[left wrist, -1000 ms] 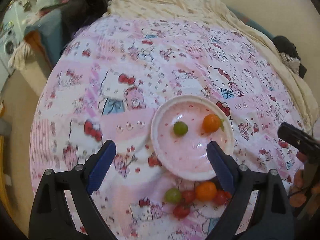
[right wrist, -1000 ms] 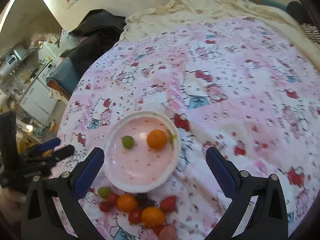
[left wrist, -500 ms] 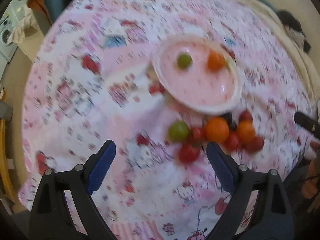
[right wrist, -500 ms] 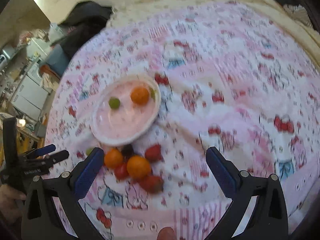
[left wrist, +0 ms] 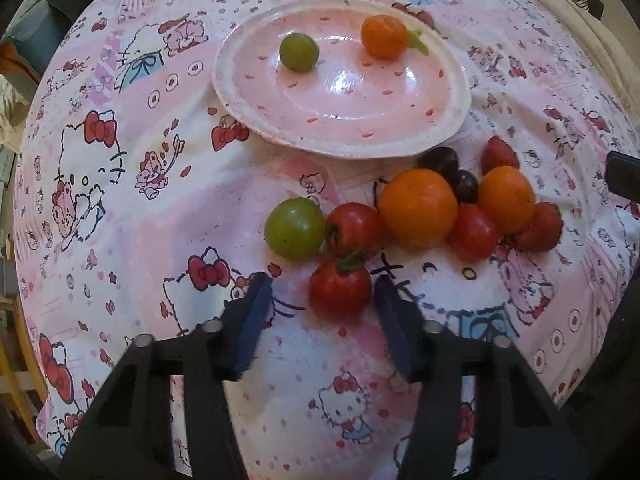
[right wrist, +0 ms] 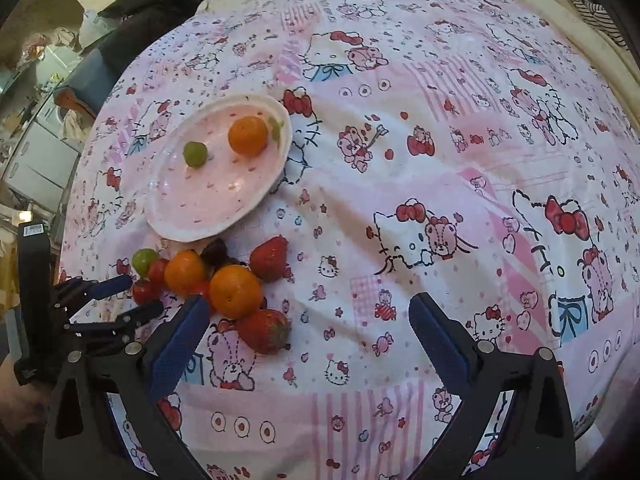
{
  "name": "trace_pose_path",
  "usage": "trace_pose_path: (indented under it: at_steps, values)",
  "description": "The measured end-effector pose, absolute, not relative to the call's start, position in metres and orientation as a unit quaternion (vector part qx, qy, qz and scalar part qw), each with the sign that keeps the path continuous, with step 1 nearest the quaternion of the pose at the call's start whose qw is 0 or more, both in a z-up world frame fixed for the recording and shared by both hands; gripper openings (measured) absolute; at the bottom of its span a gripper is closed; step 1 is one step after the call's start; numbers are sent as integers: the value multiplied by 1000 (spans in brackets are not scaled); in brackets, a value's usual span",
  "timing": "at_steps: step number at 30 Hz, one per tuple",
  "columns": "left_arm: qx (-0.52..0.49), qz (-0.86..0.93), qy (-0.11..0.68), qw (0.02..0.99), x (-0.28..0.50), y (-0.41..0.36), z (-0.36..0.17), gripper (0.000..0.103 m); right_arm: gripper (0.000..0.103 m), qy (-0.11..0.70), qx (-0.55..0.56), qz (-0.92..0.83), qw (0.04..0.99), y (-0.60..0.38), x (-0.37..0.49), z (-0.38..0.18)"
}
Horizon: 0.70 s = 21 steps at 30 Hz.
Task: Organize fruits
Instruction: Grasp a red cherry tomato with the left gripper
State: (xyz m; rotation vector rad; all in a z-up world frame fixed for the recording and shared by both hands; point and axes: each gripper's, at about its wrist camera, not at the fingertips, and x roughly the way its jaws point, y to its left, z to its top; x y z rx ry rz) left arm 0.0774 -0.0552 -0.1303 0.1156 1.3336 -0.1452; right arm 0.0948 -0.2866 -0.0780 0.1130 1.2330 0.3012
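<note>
1. Pink cartoon-cat bedding (right wrist: 440, 168) covers the whole bed, and dark clothes (right wrist: 160, 4) sit heaped at its far end.
2. A pink plate (left wrist: 448, 116) with little red marks lies on the bedding.
3. On the plate sit one green grape (left wrist: 299, 51) and one small orange (left wrist: 384, 36), a bit apart from each other.
4. Just beside the near rim of the plate is a pile of loose fruit, all bunched up and touching.
5. The pile has a bigger green grape (left wrist: 295, 228) on one end, then a red tomato (left wrist: 354, 229), and a big orange (left wrist: 418, 208) in the middle.
6. Another orange (left wrist: 506, 198) sits next to two dark grapes (left wrist: 438, 161), with a strawberry (left wrist: 498, 154) behind it.
7. One more red tomato with a green stem (left wrist: 340, 286) sits at the front of the pile, closest to us.
8. The left gripper (left wrist: 322, 292) points down at the bed, and its two blue fingers stand on each side of that front tomato.
9. Its jaws are closing, but I can still see small gaps, so the pads are not pressing the tomato.
10. The right gripper (right wrist: 308, 316) hangs over the bedding with its jaws wide apart and nothing between them.
11. Its one blue finger (right wrist: 180, 340) is just beside an orange and another strawberry (right wrist: 264, 330) at the edge of the pile.
</note>
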Motion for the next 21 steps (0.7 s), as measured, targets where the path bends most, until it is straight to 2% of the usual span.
trace_pose_path:
  at_steps: [5,7,8,9,10,21]
  values:
    - [50,-65,617,783,78,-55,-131,41,99,579,47,143,801,-281,98,-81]
    - [51,-64,617,783,80,-58,-131,41,91,582,45,149,798,-279,98,-83]
    - [50,-65,616,784,80,-58,-131,37,89,586,42,156,794,-276,98,-85]
    - [48,-68,615,784,83,-59,-130,28,88,590,38,164,790,-274,98,-87]
    - [44,-75,616,783,85,-58,-130,26,87,594,32,174,785,-270,97,-88]
    - [12,-85,611,787,71,-45,-103,25,72,612,-138,262,734,-217,84,-118]
